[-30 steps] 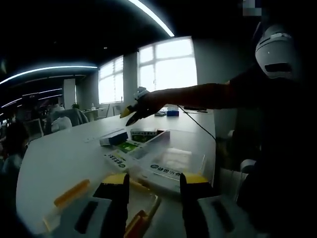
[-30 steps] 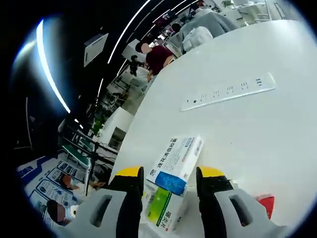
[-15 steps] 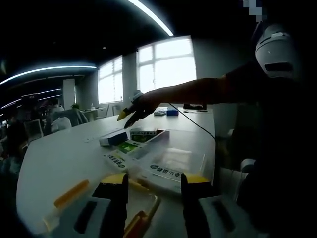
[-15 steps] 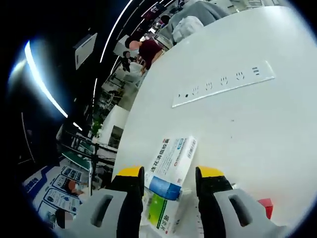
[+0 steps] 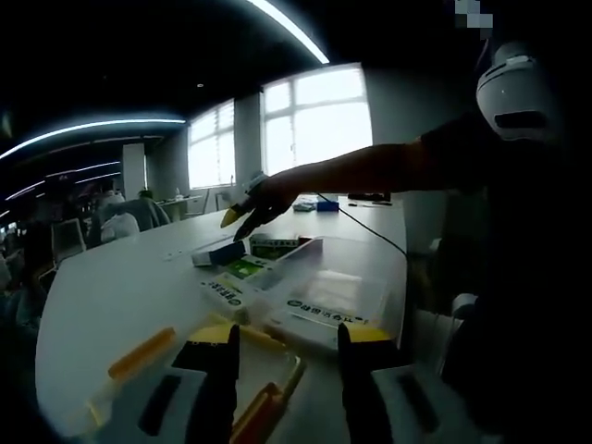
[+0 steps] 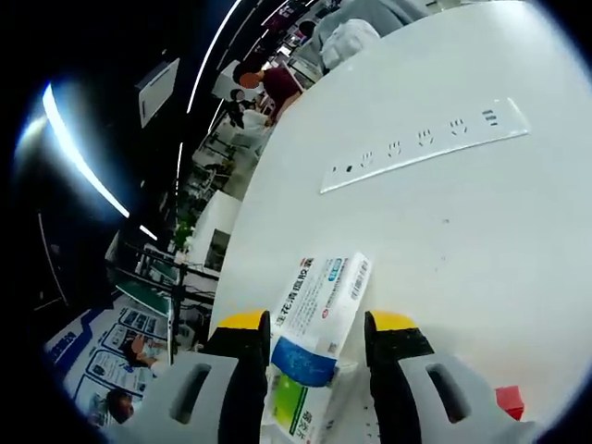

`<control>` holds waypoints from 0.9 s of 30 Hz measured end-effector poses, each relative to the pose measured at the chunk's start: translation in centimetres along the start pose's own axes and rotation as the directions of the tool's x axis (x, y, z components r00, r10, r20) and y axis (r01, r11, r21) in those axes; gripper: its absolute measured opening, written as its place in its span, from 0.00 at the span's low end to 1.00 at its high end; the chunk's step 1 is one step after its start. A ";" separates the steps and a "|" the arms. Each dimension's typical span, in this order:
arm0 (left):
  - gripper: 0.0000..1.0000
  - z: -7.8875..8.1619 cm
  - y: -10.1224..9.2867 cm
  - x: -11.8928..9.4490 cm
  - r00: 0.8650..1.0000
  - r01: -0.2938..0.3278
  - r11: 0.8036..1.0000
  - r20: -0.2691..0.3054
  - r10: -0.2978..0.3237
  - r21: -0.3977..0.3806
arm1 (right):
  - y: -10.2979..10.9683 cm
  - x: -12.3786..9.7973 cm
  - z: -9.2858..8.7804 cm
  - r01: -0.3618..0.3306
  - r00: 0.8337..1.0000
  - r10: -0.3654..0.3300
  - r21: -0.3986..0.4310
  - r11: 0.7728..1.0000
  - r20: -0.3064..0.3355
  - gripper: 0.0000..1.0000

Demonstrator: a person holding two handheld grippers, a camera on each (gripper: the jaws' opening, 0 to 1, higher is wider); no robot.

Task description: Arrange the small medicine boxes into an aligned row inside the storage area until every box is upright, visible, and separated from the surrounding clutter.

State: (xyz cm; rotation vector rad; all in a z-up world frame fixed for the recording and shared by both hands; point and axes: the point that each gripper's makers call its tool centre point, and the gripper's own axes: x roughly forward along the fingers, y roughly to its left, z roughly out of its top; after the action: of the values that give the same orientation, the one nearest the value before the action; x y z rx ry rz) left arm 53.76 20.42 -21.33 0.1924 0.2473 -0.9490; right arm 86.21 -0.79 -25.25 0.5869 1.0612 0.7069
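Several medicine boxes lie on the white table beside a clear storage tray [image 5: 356, 268]. They include a white-and-blue box [image 5: 220, 253], a green box [image 5: 242, 269] and a white box [image 5: 225, 292], all lying flat. Another flat box [image 5: 324, 315] rests in the tray. My left gripper [image 5: 289, 339] hangs open near the tray's near corner, holding nothing. My right gripper [image 5: 240, 215], on a person's outstretched arm, hovers just over the white-and-blue box [image 6: 319, 305]. The box shows between the open jaws of my right gripper [image 6: 317, 326], with the green box [image 6: 294, 407] under it.
A socket strip [image 6: 425, 143] is set in the tabletop beyond the boxes. A yellow bar [image 5: 141, 352] lies at the near left, and a red-edged box [image 5: 276, 245] leans at the tray's far end. A small red item [image 6: 507, 400] is at the lower right. People sit far off.
My right gripper has dropped closer to the white-and-blue box, which now reaches further in between its jaws. The left gripper has barely moved and no box has shifted.
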 end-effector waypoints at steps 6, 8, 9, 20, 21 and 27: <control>0.42 -0.3 0.2 0.0 1.000 -0.003 1.000 -0.003 0.003 -0.008 | -0.5 1.0 0.3 0.002 1.000 -0.002 -0.002 1.000 -0.007 0.39; 0.42 -0.4 0.2 0.1 1.000 -0.004 1.000 -0.007 0.004 -0.007 | -0.9 1.2 0.5 0.002 1.000 -0.002 0.000 1.000 -0.012 0.39; 0.42 -0.6 0.2 0.1 1.000 -0.003 1.000 -0.010 0.003 -0.010 | -1.2 1.3 0.5 0.003 1.000 -0.003 0.005 1.000 -0.016 0.39; 0.42 -0.6 0.7 -0.1 1.000 -0.016 1.000 -0.018 0.016 -0.013 | -1.8 2.6 1.1 -0.010 1.000 0.012 0.056 0.998 -0.022 0.34; 0.42 -0.6 0.7 -0.1 1.000 -0.015 1.000 -0.017 0.015 -0.013 | -1.9 2.7 0.9 -0.005 1.000 0.007 0.059 0.998 -0.027 0.32; 0.42 -1.0 0.3 0.5 0.999 -0.004 1.000 -0.039 0.004 -0.013 | -2.3 3.2 1.3 -0.013 1.000 0.014 0.102 0.995 -0.010 0.32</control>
State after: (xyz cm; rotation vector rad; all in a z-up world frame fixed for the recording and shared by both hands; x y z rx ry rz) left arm 54.21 20.47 -22.44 0.1997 0.2884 -0.9403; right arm 88.92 0.05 -28.32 0.6791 1.1085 0.6713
